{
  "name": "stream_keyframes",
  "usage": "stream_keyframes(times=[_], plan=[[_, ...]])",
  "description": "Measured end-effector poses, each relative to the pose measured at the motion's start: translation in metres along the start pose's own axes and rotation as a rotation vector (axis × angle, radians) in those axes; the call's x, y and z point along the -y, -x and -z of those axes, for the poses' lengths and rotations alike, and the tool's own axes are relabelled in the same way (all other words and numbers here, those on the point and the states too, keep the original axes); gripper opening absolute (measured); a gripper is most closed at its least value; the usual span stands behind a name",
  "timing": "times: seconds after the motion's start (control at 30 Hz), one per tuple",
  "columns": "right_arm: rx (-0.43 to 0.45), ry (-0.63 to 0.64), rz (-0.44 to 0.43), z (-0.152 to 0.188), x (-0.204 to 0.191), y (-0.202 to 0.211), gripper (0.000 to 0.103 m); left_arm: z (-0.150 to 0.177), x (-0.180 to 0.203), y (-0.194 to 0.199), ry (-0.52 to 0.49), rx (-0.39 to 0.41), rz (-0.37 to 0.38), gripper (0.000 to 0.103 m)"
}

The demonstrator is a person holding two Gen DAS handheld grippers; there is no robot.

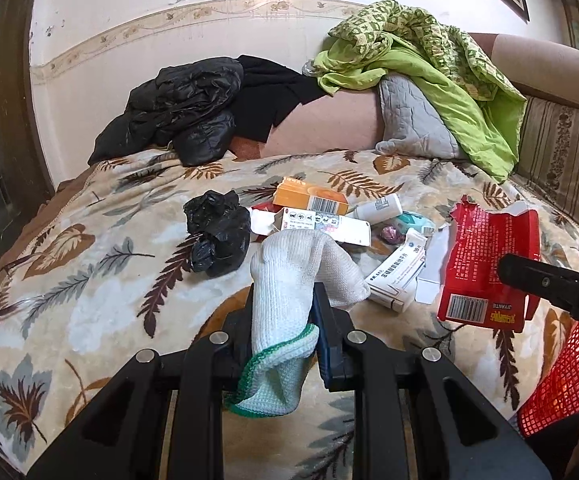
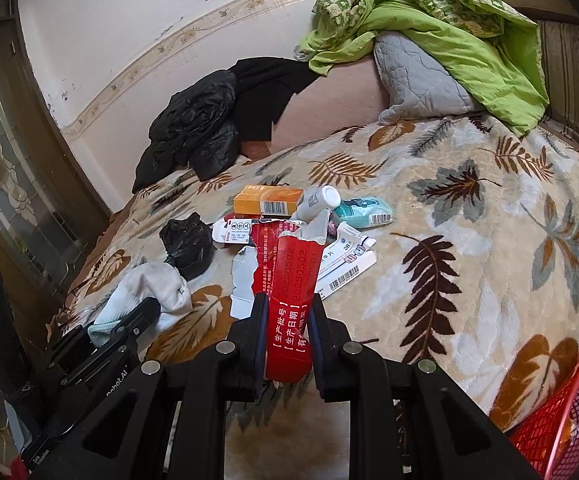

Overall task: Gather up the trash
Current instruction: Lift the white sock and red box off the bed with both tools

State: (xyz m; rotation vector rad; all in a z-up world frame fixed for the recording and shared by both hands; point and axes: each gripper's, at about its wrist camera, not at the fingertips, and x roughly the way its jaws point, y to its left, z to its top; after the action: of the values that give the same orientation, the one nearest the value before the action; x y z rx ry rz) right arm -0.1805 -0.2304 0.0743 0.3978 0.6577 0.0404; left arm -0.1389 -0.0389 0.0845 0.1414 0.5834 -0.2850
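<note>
My left gripper [image 1: 283, 300] is shut on a white knit glove [image 1: 289, 280] with a green cuff, lifted above the leaf-patterned blanket [image 1: 89, 280]. My right gripper [image 2: 287, 308] is shut on a torn red carton [image 2: 289, 280], which also shows at the right of the left wrist view as the red carton [image 1: 489, 256]. Beyond both lies a heap of trash: an orange box [image 1: 309, 196], a white box [image 1: 321, 226], a white bottle [image 1: 379, 206], a teal wipes pack [image 2: 363, 210], a long white medicine box [image 2: 345, 264] and a crumpled black bag [image 1: 217, 236].
A red mesh basket [image 2: 565, 412] stands at the bed's lower right edge. A black jacket [image 1: 177, 112], a grey pillow [image 1: 413, 120] and a green quilt [image 1: 429, 64] lie at the far side by the wall. A dark wooden door [image 2: 9, 168] is on the left.
</note>
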Motion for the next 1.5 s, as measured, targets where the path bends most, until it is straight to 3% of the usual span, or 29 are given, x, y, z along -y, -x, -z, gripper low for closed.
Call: stream_keyframes(times=[1.2,1.5], plan=[[-0.001,-0.007,-0.011,0.0,-0.001,-0.001,0.02,0.002,0.003,0.001,-0.003,0.0,-0.008,0.022],[0.004,-0.109,-0.03,0.002,0.017,0.019,0.02,0.001,0.002,0.004,-0.019,0.016,0.082,0.022]])
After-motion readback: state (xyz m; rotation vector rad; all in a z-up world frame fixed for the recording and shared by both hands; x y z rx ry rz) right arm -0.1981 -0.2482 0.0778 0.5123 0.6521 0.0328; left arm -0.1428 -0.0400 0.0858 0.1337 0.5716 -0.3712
